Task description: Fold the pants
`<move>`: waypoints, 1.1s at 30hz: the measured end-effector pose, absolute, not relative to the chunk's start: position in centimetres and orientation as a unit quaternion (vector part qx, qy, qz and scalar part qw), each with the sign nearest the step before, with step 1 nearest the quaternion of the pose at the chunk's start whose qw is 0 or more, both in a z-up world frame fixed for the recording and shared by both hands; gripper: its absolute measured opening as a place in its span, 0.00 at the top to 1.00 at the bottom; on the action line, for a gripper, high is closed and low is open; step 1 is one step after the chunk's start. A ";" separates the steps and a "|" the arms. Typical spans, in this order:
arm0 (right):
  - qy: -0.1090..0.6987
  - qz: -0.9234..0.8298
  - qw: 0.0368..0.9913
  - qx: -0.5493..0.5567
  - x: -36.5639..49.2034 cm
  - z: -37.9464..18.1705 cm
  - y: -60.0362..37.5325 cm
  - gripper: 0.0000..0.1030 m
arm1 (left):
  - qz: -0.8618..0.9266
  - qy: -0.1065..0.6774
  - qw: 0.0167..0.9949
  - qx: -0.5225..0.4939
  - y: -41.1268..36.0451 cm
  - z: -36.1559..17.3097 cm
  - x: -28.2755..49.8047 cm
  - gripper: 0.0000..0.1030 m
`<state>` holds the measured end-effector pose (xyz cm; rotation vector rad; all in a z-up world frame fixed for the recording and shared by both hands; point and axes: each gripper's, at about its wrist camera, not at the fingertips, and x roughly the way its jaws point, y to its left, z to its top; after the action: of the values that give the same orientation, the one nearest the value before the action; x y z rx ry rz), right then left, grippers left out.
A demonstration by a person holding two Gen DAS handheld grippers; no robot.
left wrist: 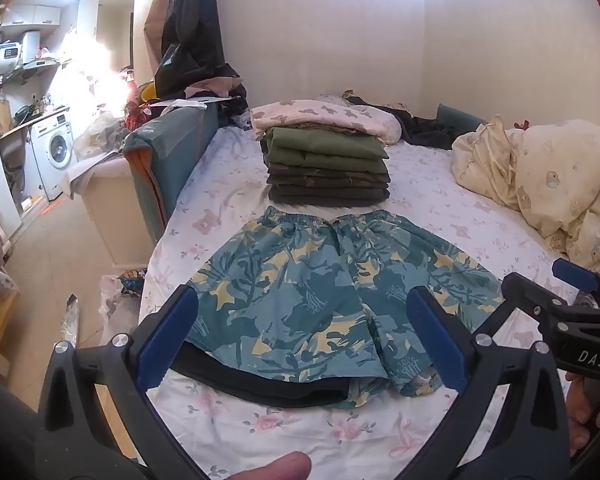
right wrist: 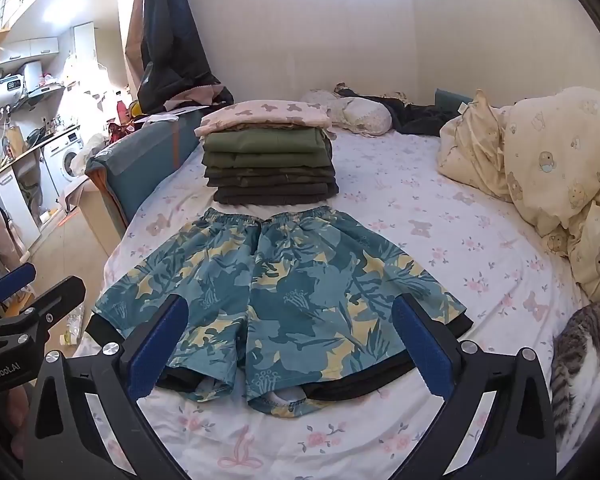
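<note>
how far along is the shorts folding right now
Done: a stack of folded clothes sits past the waistband, and the floral shorts lie spread flat on the bed. In hand: nothing; the left gripper and right gripper hover open. Left: every fold of the shorts.

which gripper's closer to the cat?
Right. The cat lies at the bed's right edge, just beside the right gripper, which hangs open over the shorts. The left gripper, also open, is farther left; its view shows no cat.
</note>
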<state>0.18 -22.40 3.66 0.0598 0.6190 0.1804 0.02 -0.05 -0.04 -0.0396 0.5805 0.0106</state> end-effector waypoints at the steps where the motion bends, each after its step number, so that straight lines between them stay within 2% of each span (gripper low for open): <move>1: 0.304 0.089 0.948 0.029 0.2 3.7 -22.4 0.00 | 0.005 0.286 0.958 -0.020 -0.1 0.0 0.0 0.01; 33: 0.303 0.090 0.948 0.029 0.1 3.6 -22.3 0.00 | 0.005 0.286 0.958 -0.019 0.1 0.1 -0.2 0.01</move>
<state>0.14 -22.29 3.63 0.0592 0.6165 0.1830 -0.21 0.14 0.09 -0.0395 0.5798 0.0100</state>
